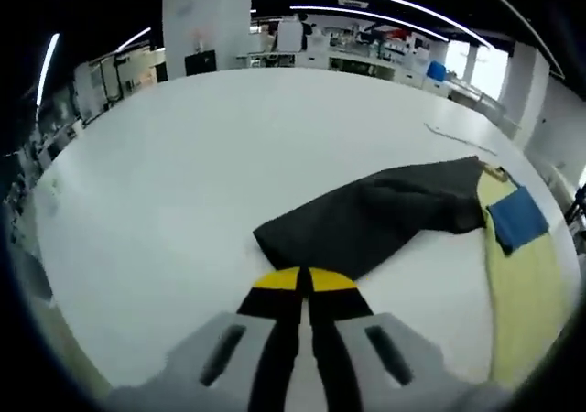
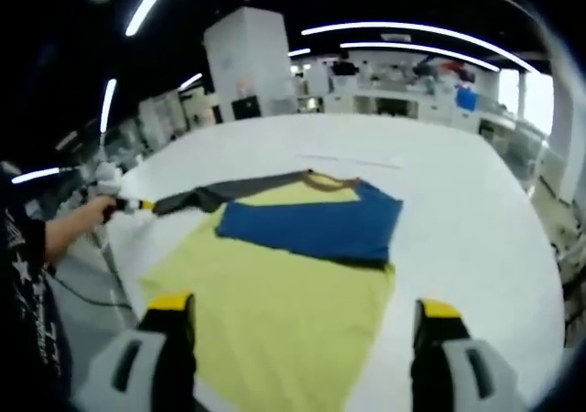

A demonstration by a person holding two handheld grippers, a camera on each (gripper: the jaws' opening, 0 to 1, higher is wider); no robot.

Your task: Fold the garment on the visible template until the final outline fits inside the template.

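**Shirt flat on table, sleeve pulled out**

Shirt [image 2: 275,311] lies on the white table [image 2: 458,211], yellow body with 1 blue sleeve [image 2: 311,224] folded across it. Left tool [image 1: 304,282] is pressed together, pinching the dark sleeve [image 1: 366,215] and stretching it sideways. Right tool [image 2: 302,325] hangs spread above the shirt's hem.

White table [image 2: 476,229] under spread garment [image 2: 284,293]
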